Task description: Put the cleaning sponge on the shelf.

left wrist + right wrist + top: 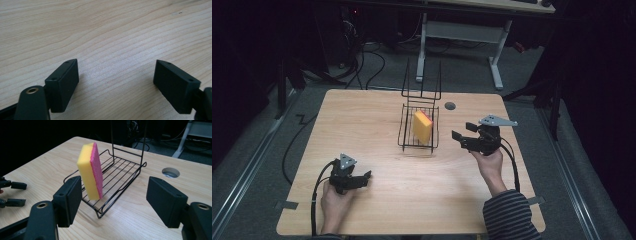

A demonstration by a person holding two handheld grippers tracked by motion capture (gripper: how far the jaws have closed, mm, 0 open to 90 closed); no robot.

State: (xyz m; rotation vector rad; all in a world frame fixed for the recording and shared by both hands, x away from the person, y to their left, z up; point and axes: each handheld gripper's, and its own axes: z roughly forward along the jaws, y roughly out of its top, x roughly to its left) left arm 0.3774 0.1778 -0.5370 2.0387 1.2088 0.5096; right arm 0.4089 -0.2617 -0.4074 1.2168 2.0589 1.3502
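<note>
The right gripper (460,138) hangs above the wooden table (377,125) just to the right of a black wire rack (418,131), its jaws pointing toward the rack's open side. The jaws stand spread wide, with nothing between the pads and nothing touching them. Seen along those jaws in the right gripper view, the right gripper (113,197) looks straight at the wire rack (120,173), which sits a short way ahead on the table (45,167).

A sponge (90,171), yellow with a pink scouring face, stands upright on its narrow edge at the near end of the rack floor, ahead of the gripper and closer to its left pad than to its right. The pink face is turned toward the rack's far end, and the yellow body faces the table's open side. From above, the sponge (423,125) appears as a yellow block with a thin pink strip along its far edge, inside the rack and apart from the gripper. A round cable hole (170,172) lies in the tabletop beyond the right pad, past the rack.

The left gripper (367,177) rests low near the table's front edge, well apart from the rack and sponge. Its own view shows the left gripper (116,75) with jaws spread wide over bare wood grain, holding nothing.
</note>
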